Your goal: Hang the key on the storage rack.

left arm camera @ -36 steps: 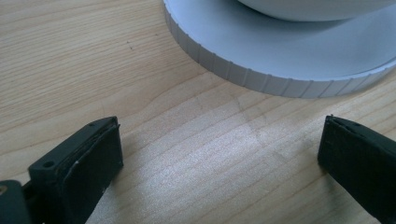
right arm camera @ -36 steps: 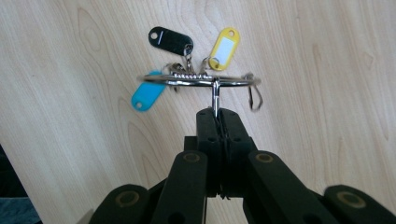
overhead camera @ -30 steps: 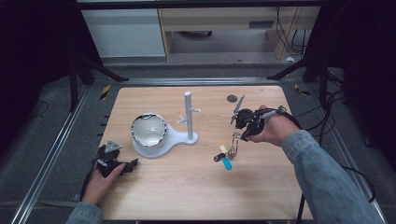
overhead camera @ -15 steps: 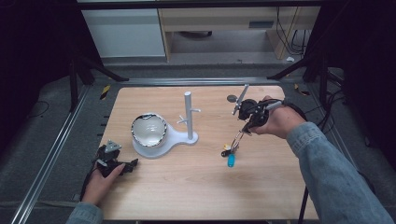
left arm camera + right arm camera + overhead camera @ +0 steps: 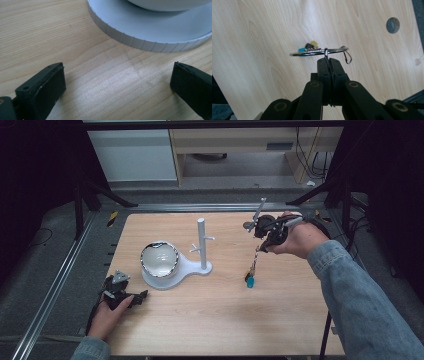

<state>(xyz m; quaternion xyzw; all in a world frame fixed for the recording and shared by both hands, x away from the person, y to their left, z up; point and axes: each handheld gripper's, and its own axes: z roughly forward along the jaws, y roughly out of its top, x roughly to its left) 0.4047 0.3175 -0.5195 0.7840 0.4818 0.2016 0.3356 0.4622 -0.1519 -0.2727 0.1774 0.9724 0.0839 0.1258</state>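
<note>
Right gripper view shows your right gripper (image 5: 328, 59) jaws pinched tight on the thin metal key ring (image 5: 319, 51), hanging above the worktop (image 5: 262, 37). It's light, hard and slippery; hold the wire.

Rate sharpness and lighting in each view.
High view: evenly lit table, dark surroundings, key ring small and soft. Left gripper view: wood grain crisp, stand base softer. Right gripper view: ring fairly sharp, the near jaws blurred.
</note>
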